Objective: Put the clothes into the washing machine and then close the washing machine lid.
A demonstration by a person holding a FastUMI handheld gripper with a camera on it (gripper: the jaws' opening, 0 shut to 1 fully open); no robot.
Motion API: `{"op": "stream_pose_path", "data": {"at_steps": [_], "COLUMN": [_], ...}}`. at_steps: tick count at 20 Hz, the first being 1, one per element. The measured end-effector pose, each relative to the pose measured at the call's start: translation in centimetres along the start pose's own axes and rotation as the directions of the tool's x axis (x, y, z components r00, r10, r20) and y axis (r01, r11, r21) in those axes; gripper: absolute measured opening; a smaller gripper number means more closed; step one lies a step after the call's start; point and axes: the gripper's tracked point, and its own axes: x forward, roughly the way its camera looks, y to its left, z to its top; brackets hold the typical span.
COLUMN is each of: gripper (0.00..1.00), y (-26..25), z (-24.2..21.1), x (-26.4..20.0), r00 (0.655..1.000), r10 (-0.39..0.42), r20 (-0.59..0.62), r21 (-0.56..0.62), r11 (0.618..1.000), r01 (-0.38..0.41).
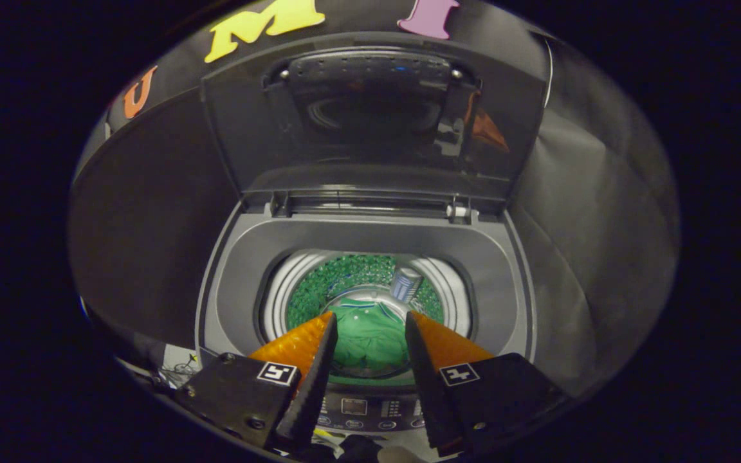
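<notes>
One garment: a green cloth [370, 341] lies at the bottom of the drum [364, 283], already inside the washing machine [370, 238]; whether more clothes wait outside cannot be told
Claw [366, 316]: its two orange fingers stand apart with nothing between them, hovering above the drum's mouth; the cloth is seen through the gap, well below the tips
Lid [370, 122]: upright, hinged at the far side of the drum, leaning back toward the booth wall; not yet closed
Control panel [361, 408]: on the near rim of the drum, beneath the claw
Stage, as a judgement: loading looks done; the lid is what remains
Risk one: the fingers may slip off the lid's smooth face when pulling it forward; little to hook on
Risk two: a lid let go early could slam onto the rim
Risk three: a low claw could press the panel's buttons
</notes>
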Motion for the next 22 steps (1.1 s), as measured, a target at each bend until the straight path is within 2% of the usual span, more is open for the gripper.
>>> {"op": "stream_pose_path", "data": {"at_steps": [8, 22], "gripper": [0.67, 0.67], "y": [-0.7, -1.3], "z": [3.3, 15.7], "x": [-4.7, -8.9], "r00": [0.993, 0.946], "r10": [-0.003, 0.005], "r20": [0.119, 0.326], "r21": [-0.036, 0.044], "r11": [0.999, 0.999], "r01": [0.007, -0.021]}}
